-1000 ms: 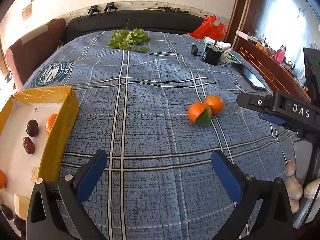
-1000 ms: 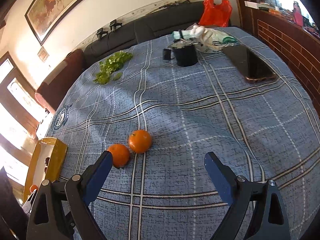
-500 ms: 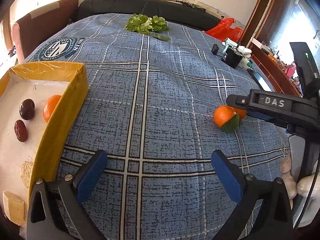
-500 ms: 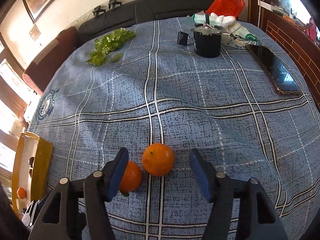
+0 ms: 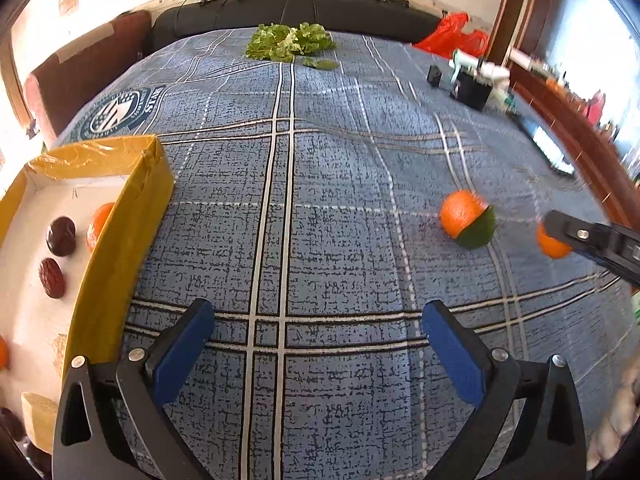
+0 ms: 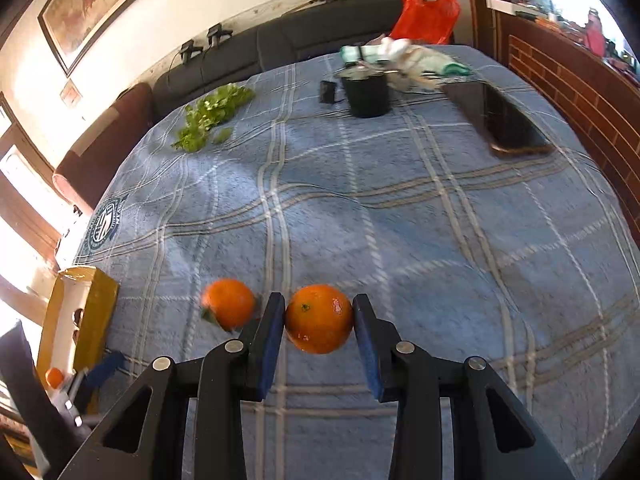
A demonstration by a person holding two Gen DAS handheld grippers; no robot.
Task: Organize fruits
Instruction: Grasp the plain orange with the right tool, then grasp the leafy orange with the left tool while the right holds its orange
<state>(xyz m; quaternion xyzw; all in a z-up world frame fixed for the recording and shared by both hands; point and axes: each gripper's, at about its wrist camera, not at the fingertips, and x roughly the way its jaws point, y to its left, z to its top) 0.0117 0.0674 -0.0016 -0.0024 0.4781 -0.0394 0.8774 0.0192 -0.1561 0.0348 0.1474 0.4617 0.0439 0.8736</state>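
My right gripper has an orange between its blue pads. The jaws are closing and both pads touch the fruit's sides. A second orange with a green leaf lies just to its left on the blue checked cloth, and shows in the left wrist view too as the leafed orange. My left gripper hangs open over bare cloth, with nothing between its fingers. To its left stands a yellow box with a white floor that holds an orange and dark dates.
Leafy greens lie at the far end of the cloth. A black cup, a phone and a red bag sit at the back right. A dark sofa runs behind, and a brick wall lines the right edge.
The right gripper has come in around the right-hand orange and its jaws have narrowed from wide open to touching it. The left gripper has sunk slightly and stays open.
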